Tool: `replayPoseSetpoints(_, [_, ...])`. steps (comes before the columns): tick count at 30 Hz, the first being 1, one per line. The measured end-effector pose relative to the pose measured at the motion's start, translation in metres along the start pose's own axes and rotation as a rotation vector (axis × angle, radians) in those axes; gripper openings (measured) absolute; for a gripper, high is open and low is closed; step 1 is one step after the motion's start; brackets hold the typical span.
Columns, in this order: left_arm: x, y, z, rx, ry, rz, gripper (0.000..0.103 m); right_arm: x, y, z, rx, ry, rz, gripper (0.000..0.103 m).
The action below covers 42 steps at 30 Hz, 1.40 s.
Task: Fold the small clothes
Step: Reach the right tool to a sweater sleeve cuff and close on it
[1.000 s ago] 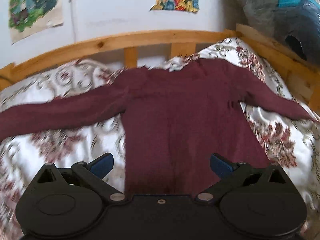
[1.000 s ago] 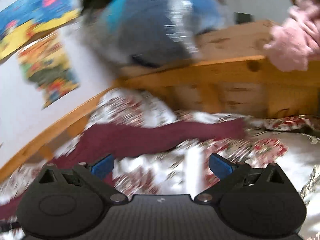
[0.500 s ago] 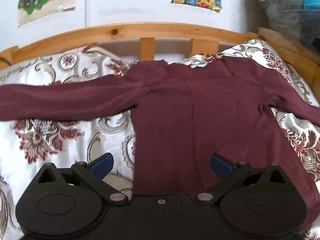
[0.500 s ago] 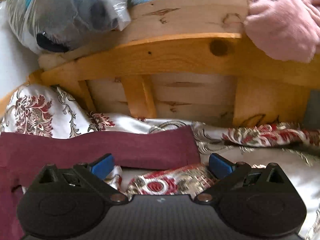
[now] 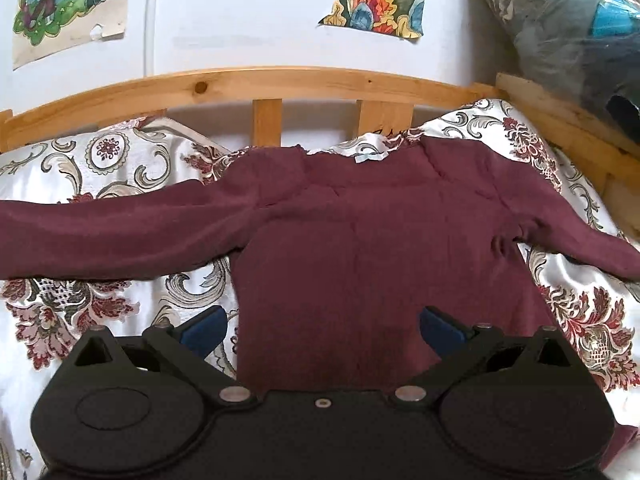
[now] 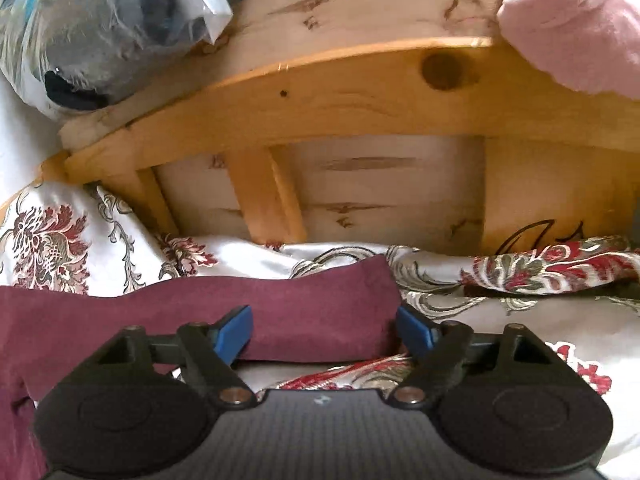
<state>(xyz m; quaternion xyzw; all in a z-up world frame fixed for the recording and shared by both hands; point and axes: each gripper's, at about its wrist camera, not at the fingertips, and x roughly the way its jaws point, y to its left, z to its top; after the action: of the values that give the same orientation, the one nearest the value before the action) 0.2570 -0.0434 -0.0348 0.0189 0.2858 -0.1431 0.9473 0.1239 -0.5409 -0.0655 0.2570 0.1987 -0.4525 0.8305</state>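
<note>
One maroon sweater [image 5: 360, 248], its sleeve end [image 6: 320, 312] between right tongs [image 6: 324, 330].

White wall [image 5: 248, 20] with two posters; pine bed rail [image 5: 280, 80]; floral satin bedspread [image 5: 100, 160]; daylight.

— What carries it all?
— A wooden-railed bed [image 5: 304, 80], spread with a shiny white cover patterned in dark red flowers [image 5: 80, 304].
— And on that?
— A maroon long-sleeved knit top [image 5: 360, 248], lying flat, both sleeves stretched outward.
</note>
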Motion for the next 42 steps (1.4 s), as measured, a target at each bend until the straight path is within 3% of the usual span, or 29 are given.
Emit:
replayPoseSetpoints(4, [0.005, 0.006, -0.012, -0.033, 0.03, 0.007, 0.102, 0.014, 0.007, 0.001, -0.024, 0.041, 0.008, 0.079])
replayPoseSetpoints(10, [-0.001, 0.023, -0.015, -0.089, 0.031, 0.008, 0.102, 0.031, 0.013, 0.003, 0.005, 0.075, -0.036, 0.067])
replayPoseSetpoints(13, [0.0, 0.032, -0.017, -0.142, 0.048, -0.013, 0.102, 0.039, 0.013, 0.003, 0.027, 0.089, -0.048, 0.046])
replayPoseSetpoints(15, [0.002, 0.035, -0.018, -0.157, 0.059, -0.014, 0.102, 0.042, 0.014, 0.002, 0.012, 0.093, -0.026, 0.017])
replayPoseSetpoints(17, [0.002, 0.036, -0.019, -0.153, 0.057, -0.007, 0.102, 0.041, 0.015, 0.002, 0.001, 0.08, -0.025, 0.005])
replayPoseSetpoints(19, [0.0, 0.036, -0.02, -0.142, 0.043, 0.002, 0.102, 0.038, 0.017, 0.003, -0.003, 0.057, -0.022, 0.001])
replayPoseSetpoints(26, [-0.006, 0.036, -0.02, -0.111, 0.018, 0.011, 0.102, 0.007, 0.035, 0.013, -0.087, -0.113, 0.003, 0.001])
replayPoseSetpoints(30, [-0.007, 0.037, -0.022, -0.106, 0.015, 0.008, 0.102, 0.015, 0.028, 0.016, -0.068, -0.092, -0.076, 0.004])
replayPoseSetpoints(32, [-0.006, 0.037, -0.023, -0.104, 0.024, 0.011, 0.102, 0.02, 0.014, 0.02, -0.022, -0.058, -0.082, 0.017])
replayPoseSetpoints(33, [-0.004, 0.037, -0.024, -0.104, 0.03, 0.01, 0.102, 0.022, 0.006, 0.024, 0.004, -0.045, -0.08, 0.036])
replayPoseSetpoints(35, [-0.001, 0.036, -0.026, -0.103, 0.04, 0.0, 0.102, 0.025, -0.009, 0.029, 0.038, -0.032, -0.072, 0.057])
replayPoseSetpoints(39, [0.012, 0.035, -0.03, -0.123, 0.071, -0.036, 0.102, 0.037, -0.027, 0.032, 0.048, 0.039, -0.026, 0.062])
replayPoseSetpoints(42, [0.021, 0.036, -0.033, -0.146, 0.099, -0.037, 0.102, 0.049, -0.025, 0.027, 0.024, 0.102, -0.046, 0.067])
